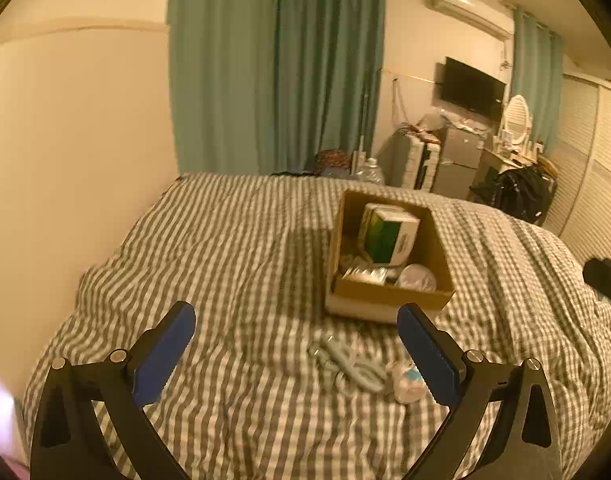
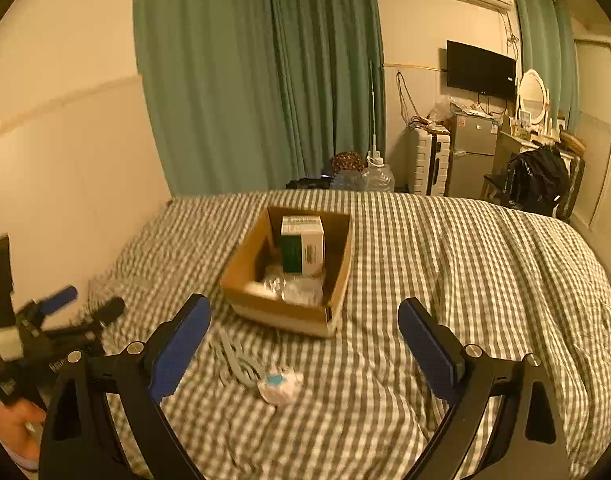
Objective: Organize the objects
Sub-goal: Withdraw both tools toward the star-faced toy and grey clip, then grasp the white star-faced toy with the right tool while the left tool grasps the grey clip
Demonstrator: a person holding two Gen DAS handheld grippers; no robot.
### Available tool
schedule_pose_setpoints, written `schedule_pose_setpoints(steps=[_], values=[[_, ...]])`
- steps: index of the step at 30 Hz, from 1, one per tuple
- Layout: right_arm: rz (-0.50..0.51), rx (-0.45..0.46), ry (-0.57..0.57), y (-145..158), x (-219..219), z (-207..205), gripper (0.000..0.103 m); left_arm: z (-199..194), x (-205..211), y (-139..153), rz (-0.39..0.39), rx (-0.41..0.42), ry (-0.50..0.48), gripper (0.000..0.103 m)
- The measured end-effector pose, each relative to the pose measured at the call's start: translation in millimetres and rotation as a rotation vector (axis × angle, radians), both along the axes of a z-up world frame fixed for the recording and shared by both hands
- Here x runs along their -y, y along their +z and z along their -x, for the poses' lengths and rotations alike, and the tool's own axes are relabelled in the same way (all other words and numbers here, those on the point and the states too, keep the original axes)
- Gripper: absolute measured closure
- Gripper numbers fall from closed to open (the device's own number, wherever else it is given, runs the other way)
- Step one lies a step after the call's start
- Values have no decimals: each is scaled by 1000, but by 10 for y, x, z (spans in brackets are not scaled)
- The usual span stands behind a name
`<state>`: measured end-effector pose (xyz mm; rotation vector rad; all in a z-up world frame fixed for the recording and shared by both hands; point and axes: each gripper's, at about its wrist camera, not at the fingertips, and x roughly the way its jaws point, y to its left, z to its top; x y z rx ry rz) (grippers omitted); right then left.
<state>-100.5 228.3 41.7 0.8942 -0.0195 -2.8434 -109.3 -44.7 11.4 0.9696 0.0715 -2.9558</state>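
Jaws wide, empty, on my left gripper (image 1: 296,322) and right gripper (image 2: 304,316); cardboard box (image 2: 265,312) on checked bed (image 2: 445,248); cable (image 2: 235,364) and small packet (image 2: 280,387) lying just before it.

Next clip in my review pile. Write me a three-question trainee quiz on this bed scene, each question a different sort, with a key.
1. True or false: the open brown cardboard box on the grey-and-white checked bedspread is empty.
2. Multiple choice: where does the pale coiled cable lie? A) inside the box B) on the bedspread in front of the box C) on the floor
3. Fill in: the left gripper and right gripper both have their jaws ____.

Key:
1. False; a green-and-white carton stands in it, with pale packets below.
2. B, beside a small white packet with a blue patch.
3. Open; neither holds anything.
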Motion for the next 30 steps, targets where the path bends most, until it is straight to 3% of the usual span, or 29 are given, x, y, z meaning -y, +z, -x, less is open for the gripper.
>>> schedule_pose_setpoints(steps=[5, 13, 20, 24, 25, 30], values=[[-28, 81, 3, -523, 94, 55, 8, -104, 68, -327, 8, 36, 47, 0], [-27, 257, 15, -1458, 274, 410, 8, 88, 79, -1014, 35, 140, 68, 0], [1, 394, 66, -2054, 479, 878, 28, 467, 88, -1433, 83, 220, 76, 0], [3, 449, 91, -2271, 567, 982, 42, 614, 79, -1589, 96, 255, 66, 0], [12, 453, 100, -2292, 569, 980, 51, 638, 72, -1621, 94, 261, 62, 0], [-8, 406, 74, -2166, 508, 871, 51, 643, -5, -1680, 96, 273, 41, 0]])
